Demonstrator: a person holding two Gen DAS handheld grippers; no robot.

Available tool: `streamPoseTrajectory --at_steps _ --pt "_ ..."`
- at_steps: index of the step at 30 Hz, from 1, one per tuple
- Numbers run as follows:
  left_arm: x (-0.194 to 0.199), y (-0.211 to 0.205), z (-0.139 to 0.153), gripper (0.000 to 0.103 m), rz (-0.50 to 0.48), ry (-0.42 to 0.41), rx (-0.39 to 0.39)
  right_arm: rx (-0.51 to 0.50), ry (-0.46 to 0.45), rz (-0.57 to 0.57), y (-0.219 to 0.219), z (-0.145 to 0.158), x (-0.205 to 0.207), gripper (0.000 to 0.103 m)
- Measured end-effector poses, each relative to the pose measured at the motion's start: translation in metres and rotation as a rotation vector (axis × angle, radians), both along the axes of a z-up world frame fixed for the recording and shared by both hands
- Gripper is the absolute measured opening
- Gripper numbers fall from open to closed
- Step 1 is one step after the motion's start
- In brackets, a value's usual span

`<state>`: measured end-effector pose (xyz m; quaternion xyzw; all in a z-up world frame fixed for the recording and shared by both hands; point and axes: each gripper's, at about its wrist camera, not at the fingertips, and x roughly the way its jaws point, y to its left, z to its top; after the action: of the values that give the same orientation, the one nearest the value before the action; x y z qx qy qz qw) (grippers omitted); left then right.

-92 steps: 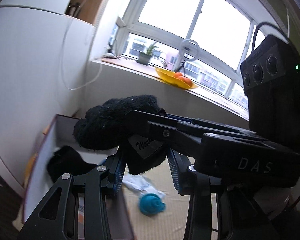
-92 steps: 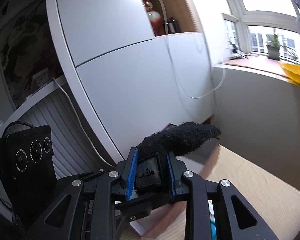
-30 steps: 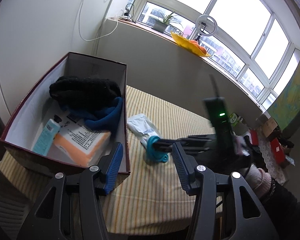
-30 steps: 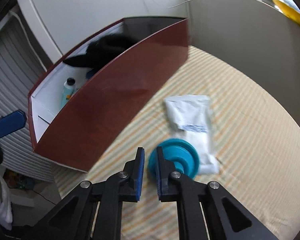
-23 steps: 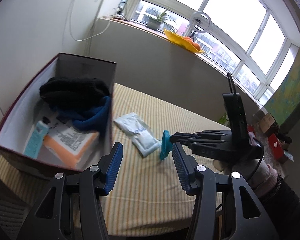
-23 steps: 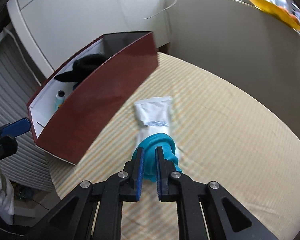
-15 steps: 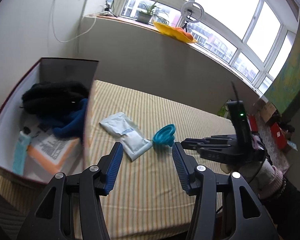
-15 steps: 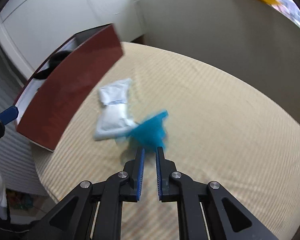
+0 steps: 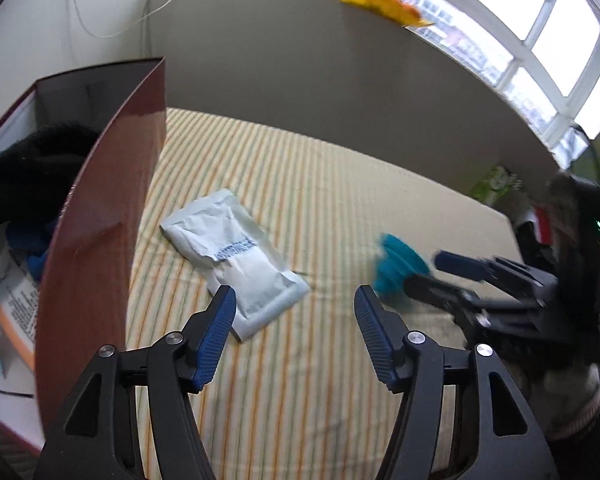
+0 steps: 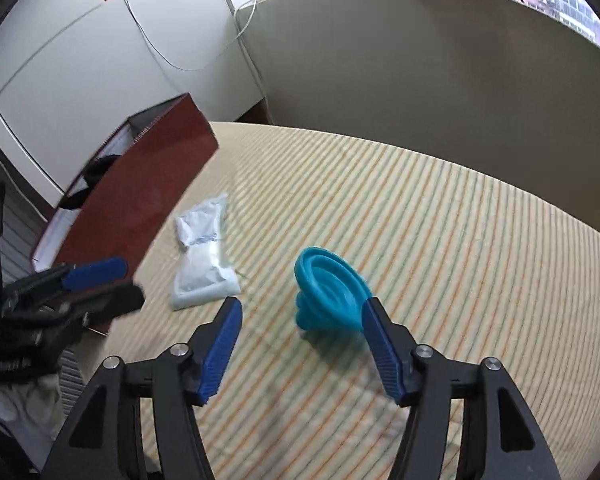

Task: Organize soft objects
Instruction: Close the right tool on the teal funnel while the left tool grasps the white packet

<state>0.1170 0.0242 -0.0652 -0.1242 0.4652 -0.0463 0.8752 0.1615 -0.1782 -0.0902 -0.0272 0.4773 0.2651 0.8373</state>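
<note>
Both tools (image 9: 294, 308) (image 10: 300, 320) agape — funnel (image 10: 328, 290) perhaps touching one.

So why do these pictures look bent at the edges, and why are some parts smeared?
Both views are fisheye, so the striped table and wall bow outward. In the left wrist view the teal funnel and right hand-held gripper are motion-blurred, while the white packet is fairly sharp. In the right wrist view the funnel is clearer, and the left hand-held gripper is smeared. Windows are overexposed.
</note>
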Motion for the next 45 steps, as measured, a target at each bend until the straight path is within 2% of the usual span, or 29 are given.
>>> streamPoseTrajectory --at_steps 7,10,12,17,19,21,27,31,34,37,39,43,45 --pt "0.018 -0.004 -0.021 0.062 0.056 0.067 0.077 -0.007 0.015 -0.012 -0.008 -0.017 0.009 0.061" --pt "0.024 -0.003 -0.026 0.064 0.085 0.086 0.093 -0.016 0.026 -0.006 -0.007 -0.022 0.013 0.061" --pt "0.029 -0.003 -0.03 0.069 0.106 0.097 0.105 -0.031 0.025 0.004 -0.005 -0.025 0.015 0.061" --pt "0.046 0.002 -0.043 0.07 0.163 0.154 0.086 -0.05 0.015 0.031 0.004 -0.028 0.016 0.061" --pt "0.054 0.002 -0.049 0.071 0.183 0.179 0.116 -0.056 0.008 0.039 0.007 -0.028 0.017 0.061" --pt "0.057 0.0 -0.051 0.08 0.185 0.174 0.135 -0.056 0.002 0.047 0.008 -0.027 0.018 0.061" --pt "0.06 -0.009 -0.053 0.081 0.205 0.168 0.188 -0.087 -0.023 0.074 0.015 -0.028 0.018 0.061" --pt "0.053 -0.017 -0.054 0.08 0.2 0.132 0.213 -0.109 -0.036 0.094 0.017 -0.031 0.016 0.06" --pt "0.043 -0.022 -0.051 0.075 0.212 0.099 0.228 -0.138 -0.049 0.097 0.017 -0.034 0.015 0.06" --pt "0.035 -0.02 -0.048 0.065 0.216 0.079 0.224 -0.153 -0.054 0.093 0.016 -0.036 0.014 0.059" --pt "0.033 -0.019 -0.045 0.057 0.206 0.075 0.216 -0.154 -0.051 0.089 0.014 -0.037 0.014 0.046" --pt "0.026 -0.018 -0.04 0.047 0.2 0.062 0.195 -0.146 -0.044 0.082 0.011 -0.037 0.011 0.046" --pt "0.02 -0.015 -0.037 0.044 0.199 0.055 0.156 -0.148 -0.046 0.085 0.012 -0.036 0.009 0.045"
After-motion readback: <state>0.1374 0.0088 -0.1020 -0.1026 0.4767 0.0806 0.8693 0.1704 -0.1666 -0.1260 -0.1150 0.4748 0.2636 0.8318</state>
